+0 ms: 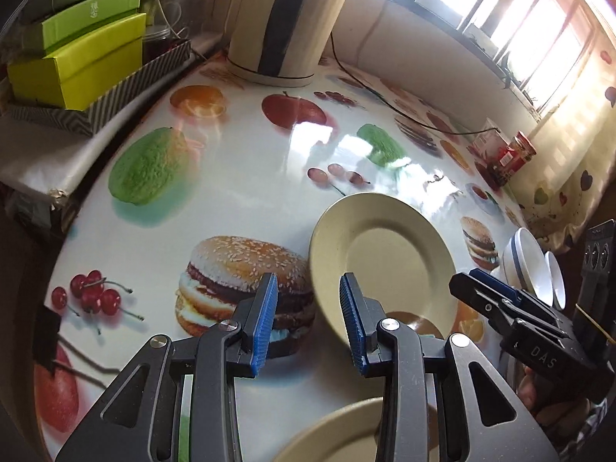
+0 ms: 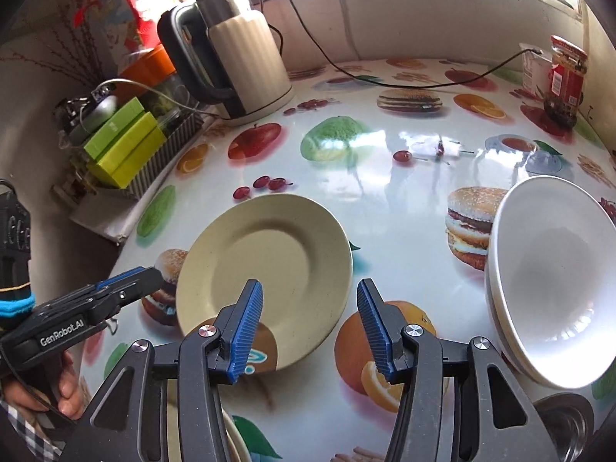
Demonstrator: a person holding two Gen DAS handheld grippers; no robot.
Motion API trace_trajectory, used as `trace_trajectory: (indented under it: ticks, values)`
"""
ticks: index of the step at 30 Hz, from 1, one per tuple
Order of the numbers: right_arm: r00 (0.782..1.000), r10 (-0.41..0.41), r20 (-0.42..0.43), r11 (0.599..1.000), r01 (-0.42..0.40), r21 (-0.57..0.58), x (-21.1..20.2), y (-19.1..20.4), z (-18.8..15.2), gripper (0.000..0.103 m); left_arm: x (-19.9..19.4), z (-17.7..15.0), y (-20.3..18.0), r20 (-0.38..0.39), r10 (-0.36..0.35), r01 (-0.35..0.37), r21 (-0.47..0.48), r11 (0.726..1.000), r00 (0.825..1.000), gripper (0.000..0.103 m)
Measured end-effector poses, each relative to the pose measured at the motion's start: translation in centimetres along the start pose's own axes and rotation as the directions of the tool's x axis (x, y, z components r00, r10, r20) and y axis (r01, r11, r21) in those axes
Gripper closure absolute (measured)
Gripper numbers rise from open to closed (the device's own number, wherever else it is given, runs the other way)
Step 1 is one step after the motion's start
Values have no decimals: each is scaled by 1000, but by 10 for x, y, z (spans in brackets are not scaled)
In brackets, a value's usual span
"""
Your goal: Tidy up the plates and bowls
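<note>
The table (image 1: 238, 161) had a shiny cloth with burgers and fruit on it. A cream plate (image 1: 385, 261) lay flat in the middle. Far behind the plate stood a kettle (image 2: 238, 57). White bowls (image 2: 550, 292) sat stacked just right of the plate. The left tongs (image 1: 308, 323) and right tongs (image 2: 310, 331) hung over the plate's near edge, both partly open and holding nothing.

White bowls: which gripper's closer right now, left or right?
Right. The right gripper hovers open just beside the stacked white bowls, over the beige plate. The left gripper sits at that plate's far side, away from the bowls.
</note>
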State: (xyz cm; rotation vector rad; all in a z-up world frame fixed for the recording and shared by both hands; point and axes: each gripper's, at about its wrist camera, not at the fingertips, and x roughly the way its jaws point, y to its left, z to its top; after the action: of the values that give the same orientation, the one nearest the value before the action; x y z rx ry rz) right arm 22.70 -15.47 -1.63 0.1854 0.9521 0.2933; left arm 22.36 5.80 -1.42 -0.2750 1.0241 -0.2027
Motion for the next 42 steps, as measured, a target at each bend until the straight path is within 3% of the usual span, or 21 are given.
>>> trace_trajectory:
  ticks: [15, 20, 27, 32, 42]
  values:
    - [999, -9, -38, 999, 10, 32, 20, -11, 7, 69, 23, 8, 1, -48, -11, 11, -4, 1000, 999, 68]
    - [999, -2, -43, 999, 4, 41, 21, -13, 7, 72, 27, 9, 2, -57, -11, 10, -9, 1000, 998, 77]
    - [999, 9, -50, 998, -6, 58, 22, -16, 6, 79, 30, 8, 4, -62, -29, 28, -27, 999, 998, 79]
    - [999, 13, -50, 998, -10, 68, 23, -18, 6, 83, 30, 8, 1, -62, -44, 43, -25, 999, 997, 88]
    - [998, 31, -50, 995, -26, 97, 22, -23, 6, 88, 30, 9, -2, -60, -34, 33, -23, 999, 998, 89]
